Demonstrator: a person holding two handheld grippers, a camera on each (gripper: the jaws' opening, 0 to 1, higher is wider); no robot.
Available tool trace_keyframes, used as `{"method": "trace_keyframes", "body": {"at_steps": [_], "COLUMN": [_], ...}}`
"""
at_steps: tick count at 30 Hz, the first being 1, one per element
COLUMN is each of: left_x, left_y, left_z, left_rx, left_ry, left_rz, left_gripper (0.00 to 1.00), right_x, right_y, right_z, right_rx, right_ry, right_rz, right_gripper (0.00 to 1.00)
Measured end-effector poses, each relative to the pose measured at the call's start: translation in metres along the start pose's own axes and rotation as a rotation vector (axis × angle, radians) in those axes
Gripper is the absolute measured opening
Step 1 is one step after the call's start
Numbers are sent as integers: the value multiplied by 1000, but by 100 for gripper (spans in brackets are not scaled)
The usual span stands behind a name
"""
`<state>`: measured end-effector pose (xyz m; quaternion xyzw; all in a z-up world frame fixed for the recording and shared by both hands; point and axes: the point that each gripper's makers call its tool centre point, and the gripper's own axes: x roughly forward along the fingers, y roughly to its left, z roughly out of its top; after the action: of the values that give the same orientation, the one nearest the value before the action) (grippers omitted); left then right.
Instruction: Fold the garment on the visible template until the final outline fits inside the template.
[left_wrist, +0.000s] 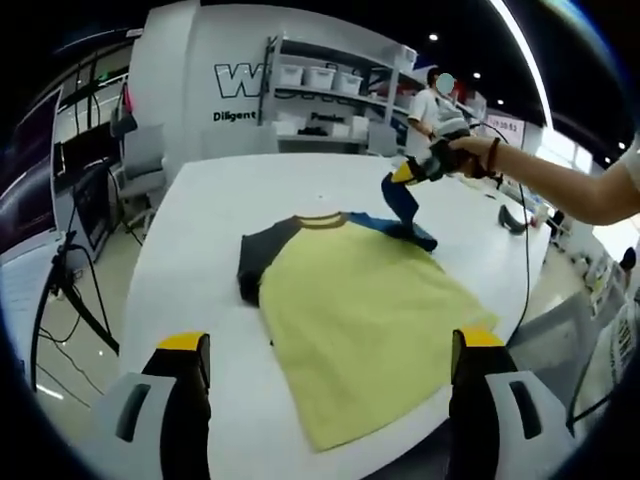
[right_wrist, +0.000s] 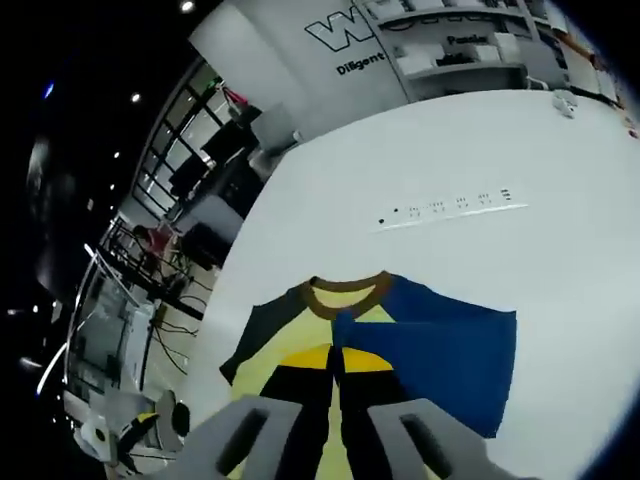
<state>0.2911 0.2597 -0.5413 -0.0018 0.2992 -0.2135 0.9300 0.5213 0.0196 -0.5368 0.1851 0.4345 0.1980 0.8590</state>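
A yellow T-shirt (left_wrist: 360, 310) with a brown collar lies flat on the white table (left_wrist: 200, 230). Its dark grey sleeve (left_wrist: 258, 258) points left and its blue sleeve (left_wrist: 400, 226) points to the far right. My left gripper (left_wrist: 332, 385) hovers over the near hem, jaws wide open and empty. A hand holds my right gripper (left_wrist: 405, 215) down on the blue sleeve. In the right gripper view the blue sleeve (right_wrist: 440, 355) lies spread beside the collar (right_wrist: 345, 293), and my right gripper (right_wrist: 337, 362) is shut on the sleeve's inner edge.
Shelves with white bins (left_wrist: 320, 80) and a person (left_wrist: 425, 110) stand beyond the table's far side. A chair (left_wrist: 140, 165) and monitors stand to the left. A dark object (left_wrist: 512, 220) lies on the table's right part. A row of small marks (right_wrist: 450, 208) crosses the table past the collar.
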Motion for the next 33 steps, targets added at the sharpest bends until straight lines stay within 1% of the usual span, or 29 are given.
{"method": "trace_keyframes", "body": {"at_steps": [1, 2, 3, 4, 5, 7, 8, 10, 13, 16, 17, 18, 19, 21, 23, 25, 28, 30, 31, 33], "left_x": [0, 0, 0, -1, -1, -2, -2, -2, -3, -2, -2, -2, -2, -4, -5, -6, -7, -8, -8, -9], "left_y": [0, 0, -1, -1, -1, 0, 1, 2, 3, 3, 4, 4, 4, 7, 9, 12, 14, 14, 15, 16], "left_z": [-1, -1, -1, -1, -1, 0, 0, -1, -1, -5, -6, -6, -6, -6, -6, -7, -10, -11, -11, -13], "left_rx": [-1, -4, -4, -5, -5, -7, -6, -7, -10, -14, -16, -13, -12, -18, -24, -29, -33, -36, -37, -39], "left_ry": [5, 7, 6, 7, 5, 0, -3, 1, -1, 10, 14, 18, 18, 14, 13, 15, 21, 22, 22, 27], "left_rz": [-2, -2, -4, -7, -8, -4, 1, 3, 3, 2, 3, 2, 2, 6, 8, 13, 20, 19, 21, 24], "left_gripper": [99, 99, 99, 99, 99, 99, 98, 98, 97, 97, 97, 96, 96, 96, 96, 96, 95, 95, 96, 95], "right_x": [6, 11, 15, 20, 24, 33, 41, 48, 58, 74, 76, 84, 85, 94, 103, 109, 117, 121, 125, 127], "right_y": [10, 16, 18, 19, 20, 27, 32, 37, 48, 58, 58, 59, 58, 56, 53, 50, 51, 50, 51, 53], "right_z": [-1, -3, -4, -8, -11, -15, -21, -26, -34, -44, -46, -51, -52, -60, -67, -77, -88, -92, -95, -95], "right_rx": [-20, -42, -63, -112, -129, -131, -160, -176, -212, -236, -238, -240, -238, -232, -228, -205, -187, -210, -239, -250], "right_ry": [1, 9, 11, 20, 25, 28, 45, 50, 62, 95, 100, 109, 111, 140, 148, 179, 193, 202, 212, 206], "right_rz": [8, 4, -10, -40, -58, -67, -74, -89, -95, -88, -86, -87, -88, -93, -95, -97, -83, -77, -53, -31], "right_gripper": [0, 0, 0, 0, 0, 0, 0, 0, 0, 0, 0, 0, 0, 0, 0, 0, 0, 0, 0, 0]}}
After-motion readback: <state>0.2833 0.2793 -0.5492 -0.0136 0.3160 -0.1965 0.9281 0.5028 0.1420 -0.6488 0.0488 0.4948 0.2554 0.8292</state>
